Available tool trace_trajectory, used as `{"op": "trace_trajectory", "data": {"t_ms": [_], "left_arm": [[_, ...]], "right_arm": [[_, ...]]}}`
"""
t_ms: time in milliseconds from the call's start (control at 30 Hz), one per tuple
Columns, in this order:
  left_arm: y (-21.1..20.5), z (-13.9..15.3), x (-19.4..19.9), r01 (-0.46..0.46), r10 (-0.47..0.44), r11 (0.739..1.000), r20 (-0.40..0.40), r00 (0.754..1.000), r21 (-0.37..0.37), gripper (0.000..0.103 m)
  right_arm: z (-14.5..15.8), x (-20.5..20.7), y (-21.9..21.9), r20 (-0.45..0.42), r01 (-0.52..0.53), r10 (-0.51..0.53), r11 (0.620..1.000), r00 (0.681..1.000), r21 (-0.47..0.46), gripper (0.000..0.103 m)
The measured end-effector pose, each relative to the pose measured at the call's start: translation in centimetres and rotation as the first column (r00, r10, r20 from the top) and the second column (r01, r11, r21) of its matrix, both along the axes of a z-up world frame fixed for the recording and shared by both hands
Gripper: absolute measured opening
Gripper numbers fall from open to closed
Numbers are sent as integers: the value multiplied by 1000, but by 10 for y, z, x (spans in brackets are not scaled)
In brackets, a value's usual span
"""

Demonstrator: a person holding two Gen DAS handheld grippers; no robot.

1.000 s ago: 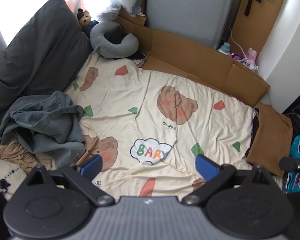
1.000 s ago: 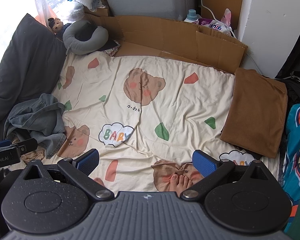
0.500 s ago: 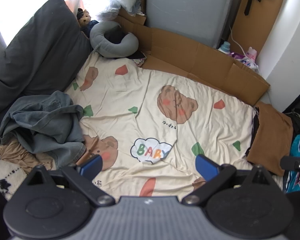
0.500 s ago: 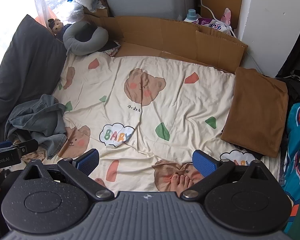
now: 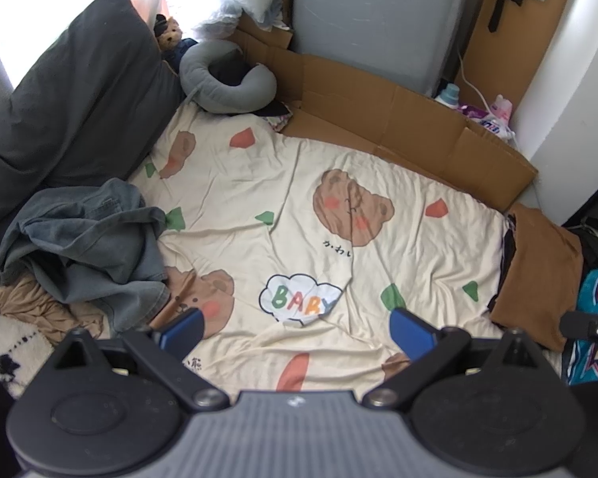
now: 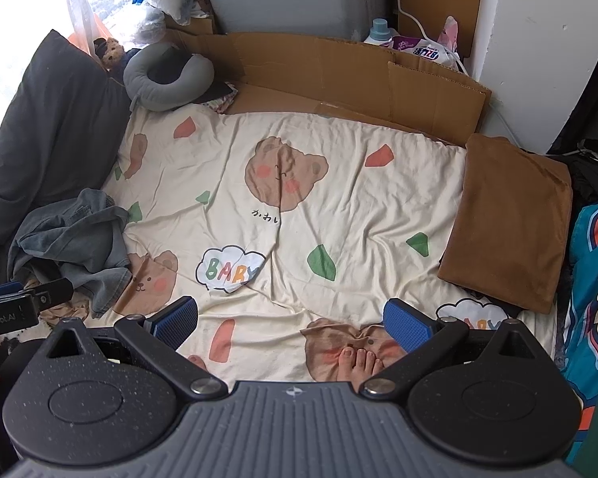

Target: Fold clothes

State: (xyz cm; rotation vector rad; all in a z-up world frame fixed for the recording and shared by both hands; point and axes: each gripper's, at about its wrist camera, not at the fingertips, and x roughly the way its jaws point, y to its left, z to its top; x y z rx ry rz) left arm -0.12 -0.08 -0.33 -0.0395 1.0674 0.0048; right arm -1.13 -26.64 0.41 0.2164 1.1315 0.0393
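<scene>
Clothes heaped at nine o'clock on the bed: a crumpled grey-blue denim garment (image 5: pixel 87 247) on top, a tan garment (image 5: pixel 36 306) under it, a white knit with dark diamonds (image 5: pixel 8 350) at the near corner. Lying just beside the left tool (image 5: pixel 295 328), off its left pad, nearly touching in that view. Well apart from the right tool (image 6: pixel 291 322), across the cream bear-print sheet (image 6: pixel 339 207). Left tool spread wide, pads empty. Right tool also wide, holding nothing.

Judged nearer: the left hand's tool, with the pile toward eight to nine o'clock of it. Long axis of the denim hard to tell, bunched as it is; roughly running from seven o'clock toward eleven along the dark grey pillow (image 5: pixel 79 91). Likely next: reaching left for the denim, then drawing it toward the bare middle of the sheet at twelve o'clock for spreading.

Shown only from the left wrist: the knit and most of the tan garment beneath the denim. Shown only from the right wrist: bare toes (image 6: pixel 358 362) on the sheet between the pads at six o'clock, and the left tool's tip entering at nine o'clock above the pile. Folded brown cloth (image 6: pixel 510 223) at three o'clock, broad and flat from the right wrist, only a narrow edge-on strip from the left; probably a finished piece, though not certain.
</scene>
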Motion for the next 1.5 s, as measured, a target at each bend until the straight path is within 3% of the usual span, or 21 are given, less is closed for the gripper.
{"op": "trace_trajectory", "data": {"t_ms": [900, 1500], "left_arm": [[4, 4, -3, 18, -18, 1000, 14, 1000, 12, 100], [45, 15, 5, -56, 57, 997, 39, 998, -45, 100]], "right_arm": [[3, -2, 1, -1, -5, 5, 999, 1000, -48, 102], [2, 26, -10, 23, 32, -33, 999, 999, 28, 102]]}}
